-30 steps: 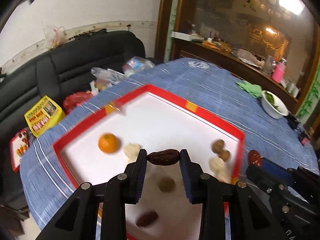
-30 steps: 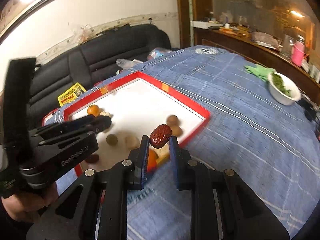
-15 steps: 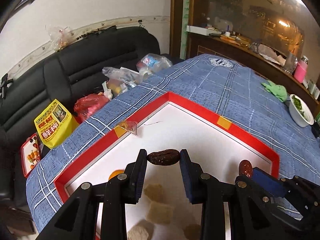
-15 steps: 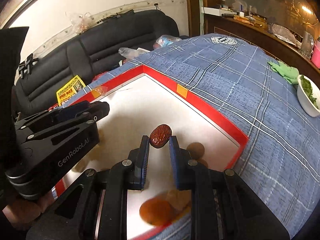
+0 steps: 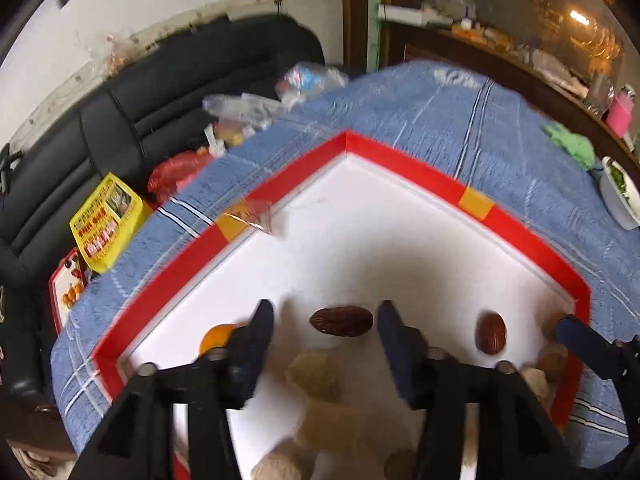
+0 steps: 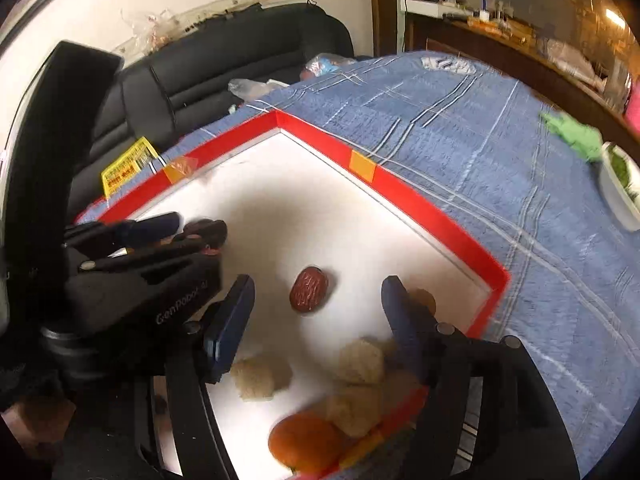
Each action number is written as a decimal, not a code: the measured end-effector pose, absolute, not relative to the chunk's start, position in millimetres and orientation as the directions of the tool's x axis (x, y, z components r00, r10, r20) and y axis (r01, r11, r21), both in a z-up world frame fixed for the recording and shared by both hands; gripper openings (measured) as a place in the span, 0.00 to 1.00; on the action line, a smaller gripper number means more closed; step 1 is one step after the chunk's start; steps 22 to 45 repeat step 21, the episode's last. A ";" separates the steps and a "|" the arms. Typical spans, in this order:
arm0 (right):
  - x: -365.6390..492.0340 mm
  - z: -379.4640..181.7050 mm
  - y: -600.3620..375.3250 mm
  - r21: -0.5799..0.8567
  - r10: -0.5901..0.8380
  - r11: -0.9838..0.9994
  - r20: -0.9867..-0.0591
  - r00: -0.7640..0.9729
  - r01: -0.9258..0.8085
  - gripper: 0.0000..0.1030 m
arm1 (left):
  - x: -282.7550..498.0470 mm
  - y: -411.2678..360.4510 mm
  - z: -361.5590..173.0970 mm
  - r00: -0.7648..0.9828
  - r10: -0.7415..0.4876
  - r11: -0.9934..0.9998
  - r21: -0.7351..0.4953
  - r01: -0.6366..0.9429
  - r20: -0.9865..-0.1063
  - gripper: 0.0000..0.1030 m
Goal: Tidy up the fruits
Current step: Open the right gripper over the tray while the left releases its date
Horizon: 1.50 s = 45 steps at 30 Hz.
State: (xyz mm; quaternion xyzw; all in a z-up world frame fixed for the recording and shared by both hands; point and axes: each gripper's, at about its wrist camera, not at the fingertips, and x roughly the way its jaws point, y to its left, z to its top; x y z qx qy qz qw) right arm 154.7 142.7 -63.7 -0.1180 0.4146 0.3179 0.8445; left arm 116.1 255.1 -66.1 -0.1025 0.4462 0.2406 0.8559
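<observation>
A white tray with a red rim (image 5: 404, 178) (image 6: 416, 200) lies on the blue tablecloth. My left gripper (image 5: 325, 322) is open, and a dark brown date (image 5: 342, 321) lies on the tray floor between its fingers. My right gripper (image 6: 318, 294) is open over a red date (image 6: 309, 290) (image 5: 492, 333) on the tray floor. An orange (image 5: 218, 336) sits beside the left finger. Pale lumpy fruits (image 6: 360, 362) (image 5: 316, 374), another orange (image 6: 306, 442) and brown round fruits (image 6: 424, 300) lie near the tray's near edge.
A black sofa (image 5: 168, 92) with plastic bags and a yellow packet (image 5: 104, 228) stands beyond the table's left edge. A white bowl of greens (image 5: 618, 192) and a green cloth (image 5: 570, 144) sit at the far right. A wooden sideboard (image 6: 500, 40) runs behind.
Both grippers have opened and let go of their dates, which now lie on the tray floor. Both have moved lower and closer to the tray.
</observation>
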 end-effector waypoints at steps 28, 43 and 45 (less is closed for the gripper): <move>15.0 6.5 26.8 -0.058 0.521 0.713 -0.624 0.583 -0.699 1.00 | -18.5 173.4 -6.4 0.640 0.347 0.865 -0.030 -0.501 -0.686 0.99; 15.0 6.5 26.8 -0.058 0.521 0.713 -0.624 0.583 -0.699 1.00 | -18.5 173.4 -6.4 0.640 0.347 0.865 -0.030 -0.501 -0.686 0.99; 15.0 6.5 26.8 -0.058 0.521 0.713 -0.624 0.583 -0.699 1.00 | -18.5 173.4 -6.4 0.640 0.347 0.865 -0.030 -0.501 -0.686 0.99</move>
